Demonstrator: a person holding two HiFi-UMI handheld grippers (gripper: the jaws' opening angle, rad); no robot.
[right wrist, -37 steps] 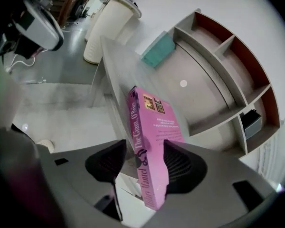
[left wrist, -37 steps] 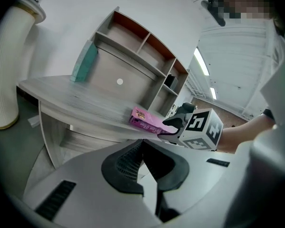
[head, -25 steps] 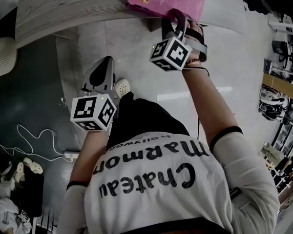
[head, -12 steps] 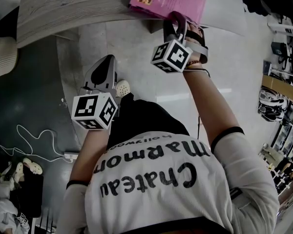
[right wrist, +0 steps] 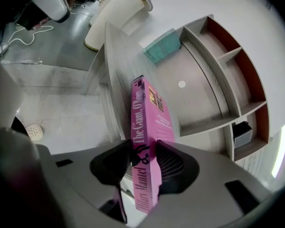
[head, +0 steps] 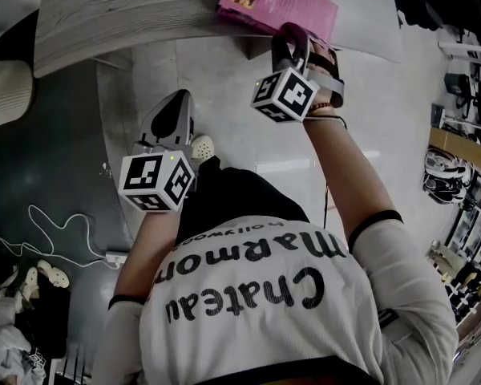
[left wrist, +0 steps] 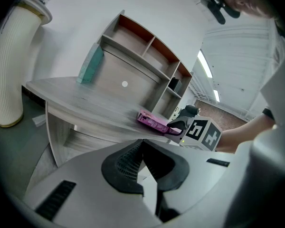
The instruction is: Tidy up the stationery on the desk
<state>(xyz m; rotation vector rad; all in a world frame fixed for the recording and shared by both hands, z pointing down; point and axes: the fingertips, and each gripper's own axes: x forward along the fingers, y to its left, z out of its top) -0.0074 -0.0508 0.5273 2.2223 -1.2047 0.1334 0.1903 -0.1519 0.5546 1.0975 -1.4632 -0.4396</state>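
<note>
One pink book [right wrist: 149, 110] gripped by the just-closing right tool [right wrist: 143, 152]; left tool [left wrist: 142, 152] pinched together.

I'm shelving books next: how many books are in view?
2. A pink book lies at the desk's front edge; a teal book leans against the shelf unit's left side, farther back. Others could be hidden in the shelf compartments.

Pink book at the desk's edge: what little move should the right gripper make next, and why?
Probably lift the pink paperback book slightly off the grey wooden desk. The right gripper has just been closing its jaws, and the pads look pressed on the book's two sides.
</note>
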